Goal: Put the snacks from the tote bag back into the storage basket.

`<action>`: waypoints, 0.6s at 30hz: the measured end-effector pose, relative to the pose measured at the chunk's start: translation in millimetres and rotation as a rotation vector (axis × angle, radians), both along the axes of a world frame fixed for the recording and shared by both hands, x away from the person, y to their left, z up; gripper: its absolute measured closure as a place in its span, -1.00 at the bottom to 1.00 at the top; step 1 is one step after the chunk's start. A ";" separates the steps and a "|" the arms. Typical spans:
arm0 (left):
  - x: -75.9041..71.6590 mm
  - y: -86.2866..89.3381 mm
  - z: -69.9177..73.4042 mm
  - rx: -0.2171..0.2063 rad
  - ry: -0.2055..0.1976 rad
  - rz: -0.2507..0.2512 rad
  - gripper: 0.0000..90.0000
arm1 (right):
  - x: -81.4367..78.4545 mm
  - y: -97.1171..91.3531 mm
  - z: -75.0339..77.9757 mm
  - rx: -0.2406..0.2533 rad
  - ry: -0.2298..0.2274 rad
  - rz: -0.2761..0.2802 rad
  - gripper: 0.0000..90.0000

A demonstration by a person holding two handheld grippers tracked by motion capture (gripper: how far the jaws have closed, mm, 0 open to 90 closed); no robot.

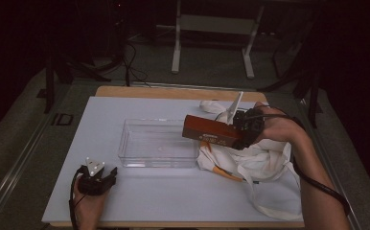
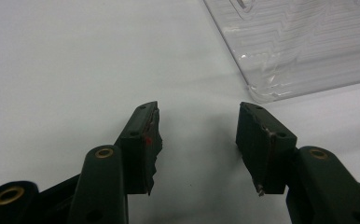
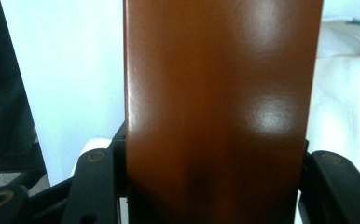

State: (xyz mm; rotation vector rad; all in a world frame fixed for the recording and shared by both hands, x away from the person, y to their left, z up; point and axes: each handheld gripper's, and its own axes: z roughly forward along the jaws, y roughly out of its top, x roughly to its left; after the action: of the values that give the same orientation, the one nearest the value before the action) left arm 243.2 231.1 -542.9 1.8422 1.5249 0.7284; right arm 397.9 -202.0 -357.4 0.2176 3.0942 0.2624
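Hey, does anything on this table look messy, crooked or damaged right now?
The white cloth bag lies crumpled, an orange item poking out. The left gripper pads look chipped and ragged.

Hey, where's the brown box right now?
In the high view the brown box sits right of centre, held off the table in the right gripper, over the right end of the clear tray and beside the white cloth bag.

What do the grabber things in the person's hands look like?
Each hand-held gripper is black, with two flat jaws on hinged arms fixed by brass-coloured rivets. The left hand-held gripper carries a pale grey three-cornered plate on top, and so does the right hand-held gripper. A black cable trails back from each along bare forearms, with no sleeves showing.
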 end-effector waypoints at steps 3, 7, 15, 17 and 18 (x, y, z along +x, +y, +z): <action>0.0 0.2 0.0 -0.002 0.000 0.000 0.10 | 0.9 5.3 -1.4 -0.003 0.002 0.007 -0.03; 0.1 0.2 0.0 -0.003 0.001 0.000 0.10 | 1.1 10.2 -2.1 -0.004 0.004 0.016 -0.03; 0.2 0.3 -0.1 -0.005 0.001 0.001 0.10 | 1.6 19.7 -3.0 -0.006 0.006 0.033 -0.03; 0.2 0.3 0.0 -0.005 0.002 0.001 0.10 | 1.7 22.1 -3.1 -0.005 0.008 0.035 -0.03; 0.2 0.3 0.0 -0.005 0.002 0.001 0.10 | 2.2 23.6 -3.4 -0.003 0.010 0.041 -0.03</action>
State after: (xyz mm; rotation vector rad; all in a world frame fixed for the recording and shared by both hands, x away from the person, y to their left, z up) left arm 243.4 231.4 -542.9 1.8393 1.5274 0.7221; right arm 400.2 -178.4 -360.9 0.1563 3.1110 0.2580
